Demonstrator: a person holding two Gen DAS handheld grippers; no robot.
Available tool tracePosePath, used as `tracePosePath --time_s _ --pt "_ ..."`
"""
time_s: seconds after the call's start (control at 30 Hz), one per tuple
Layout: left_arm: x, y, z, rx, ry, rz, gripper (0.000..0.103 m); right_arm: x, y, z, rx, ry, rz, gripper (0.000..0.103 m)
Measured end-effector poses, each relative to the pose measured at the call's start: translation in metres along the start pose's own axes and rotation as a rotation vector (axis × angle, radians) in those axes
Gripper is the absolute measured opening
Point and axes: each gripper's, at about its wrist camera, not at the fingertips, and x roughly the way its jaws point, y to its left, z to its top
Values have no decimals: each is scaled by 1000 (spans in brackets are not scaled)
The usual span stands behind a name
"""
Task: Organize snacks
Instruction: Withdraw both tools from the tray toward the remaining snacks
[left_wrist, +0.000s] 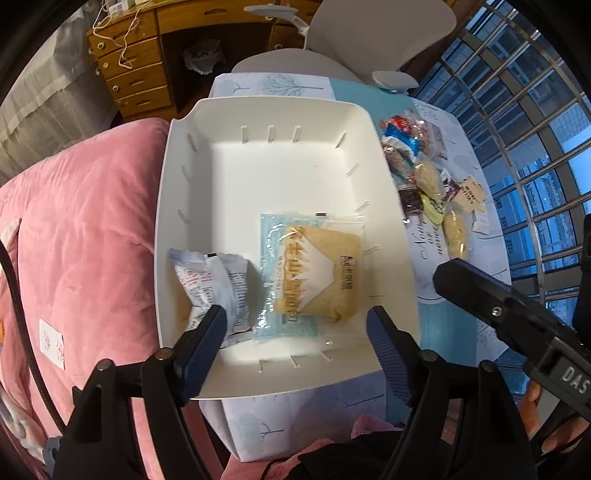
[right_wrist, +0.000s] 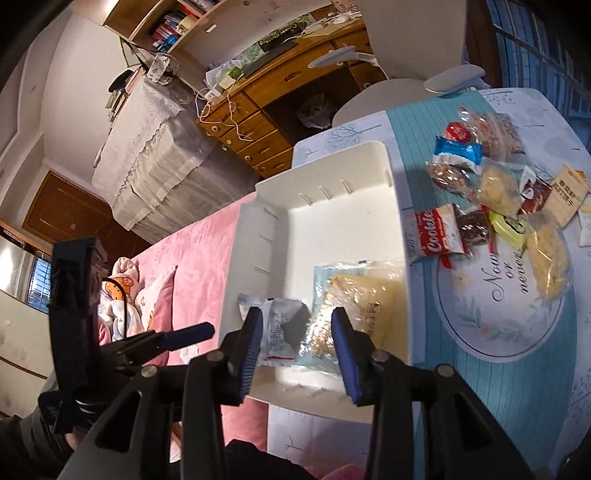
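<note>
Left tool spread wide over white bin; nothing between its pads. Right tool parted, empty; white packet and toast packet lie in the bin's near end; loose snacks on tabletop at right.

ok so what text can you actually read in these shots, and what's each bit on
"Cookie": red and white packet beside the tray.
"Now or never": tablecloth.
"DAS", cut off: right gripper body.
Blue toast packet and white packet in the tray: print unreadable.
Beige packet: print too blurred.

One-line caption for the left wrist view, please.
Left gripper, jaws open, above a white bin holding a bread packet and a white wrapper; loose snacks alongside.
</note>
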Motion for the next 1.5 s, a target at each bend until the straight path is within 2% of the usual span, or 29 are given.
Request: tracePosePath --time_s 0.13,0.3,0.47,0.57,0.8,1.0,1.27,1.5 --pt "-4 -14 -9 2 -36 -24 82 -9 -17 -9 29 -19 -21 45" --pt "-2 -39 -14 7 -51 -11 82 -22 -43 -15 71 -26 -45 47" --pt "1 -69 -14 -9 -72 -54 83 -43 -73 -20 71 -50 -107 54" --pt "4 -90 -13 -15 -85 -66 84 -57 -93 -21 64 -71 -146 55" --pt "15 -138 -9 -51 -109 -71 87 -86 -140 -17 8 -133 -224 56" --pt "29 -176 -4 -96 -140 -83 89 -96 -172 -12 -61 -135 -266 56" --pt "52 -210 6 -179 -169 -76 90 -102 -200 0 -181 -155 -326 58" --pt "79 -235 19 -212 -153 -55 92 -101 -235 18 -200 -208 -386 58"
